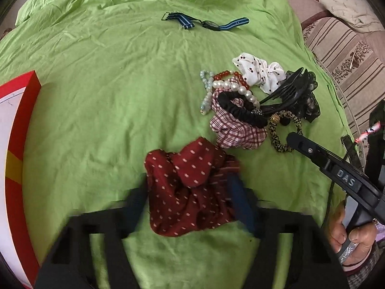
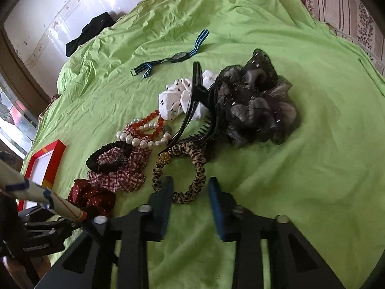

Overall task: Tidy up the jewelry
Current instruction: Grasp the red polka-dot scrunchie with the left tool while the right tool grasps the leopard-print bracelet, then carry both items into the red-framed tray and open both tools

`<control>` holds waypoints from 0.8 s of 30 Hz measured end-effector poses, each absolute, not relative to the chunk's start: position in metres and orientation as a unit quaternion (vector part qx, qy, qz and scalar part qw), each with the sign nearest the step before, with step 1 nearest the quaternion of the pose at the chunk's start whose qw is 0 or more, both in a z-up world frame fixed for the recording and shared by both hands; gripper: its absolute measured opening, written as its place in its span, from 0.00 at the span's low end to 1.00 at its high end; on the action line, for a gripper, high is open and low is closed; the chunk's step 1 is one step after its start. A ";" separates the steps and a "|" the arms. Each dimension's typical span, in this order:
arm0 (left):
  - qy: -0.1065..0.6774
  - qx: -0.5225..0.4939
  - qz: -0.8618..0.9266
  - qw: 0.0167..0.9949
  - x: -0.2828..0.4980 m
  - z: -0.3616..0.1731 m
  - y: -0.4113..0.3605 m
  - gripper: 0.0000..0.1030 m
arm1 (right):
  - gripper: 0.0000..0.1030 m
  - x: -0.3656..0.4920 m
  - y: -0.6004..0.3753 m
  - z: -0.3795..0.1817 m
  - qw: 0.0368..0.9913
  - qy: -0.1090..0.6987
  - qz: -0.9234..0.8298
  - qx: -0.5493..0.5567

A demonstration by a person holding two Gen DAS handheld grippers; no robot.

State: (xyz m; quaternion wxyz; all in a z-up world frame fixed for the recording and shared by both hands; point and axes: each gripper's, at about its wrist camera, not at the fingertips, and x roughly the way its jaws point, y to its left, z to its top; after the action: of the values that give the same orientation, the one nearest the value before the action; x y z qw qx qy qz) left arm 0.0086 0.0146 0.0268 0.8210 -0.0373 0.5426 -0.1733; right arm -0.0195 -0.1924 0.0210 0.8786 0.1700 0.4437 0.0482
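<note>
My left gripper (image 1: 192, 187) is shut on a dark red dotted scrunchie (image 1: 190, 190), held low over the green sheet; it also shows in the right wrist view (image 2: 91, 196). My right gripper (image 2: 191, 185) is open and empty, its fingertips at the near edge of a leopard-print hair tie (image 2: 190, 166). A pile lies ahead: a plaid scrunchie (image 1: 235, 127), a black scrunchie (image 1: 240, 108), a pearl bracelet (image 1: 238, 88), a red bead bracelet (image 1: 231, 75), a white cherry scrunchie (image 1: 259, 72), a black hair claw (image 1: 288, 91) and a black tulle scrunchie (image 2: 255, 101).
A red-framed open box (image 1: 16, 159) sits at the left edge, also in the right wrist view (image 2: 45, 166). A blue-striped watch (image 1: 207, 22) lies farther back on the green sheet (image 1: 108, 96). A striped sofa (image 1: 349, 55) stands beyond the right edge.
</note>
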 end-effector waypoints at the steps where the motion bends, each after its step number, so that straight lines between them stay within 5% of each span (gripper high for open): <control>1: 0.547 -0.039 -0.174 0.818 0.009 0.026 0.013 0.17 | 0.10 -0.018 -0.192 0.020 0.877 0.446 0.052 0.172; 24: 0.448 -0.067 -0.141 0.880 -0.094 0.131 0.100 0.11 | 0.07 -0.097 -0.144 0.114 0.910 0.386 0.099 0.114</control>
State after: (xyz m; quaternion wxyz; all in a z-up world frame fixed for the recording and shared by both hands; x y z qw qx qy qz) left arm -0.0942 0.1000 0.1309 0.8804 -0.0674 0.4478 -0.1407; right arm -0.0971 -0.1445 0.1135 0.9102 0.1141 0.3858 0.0986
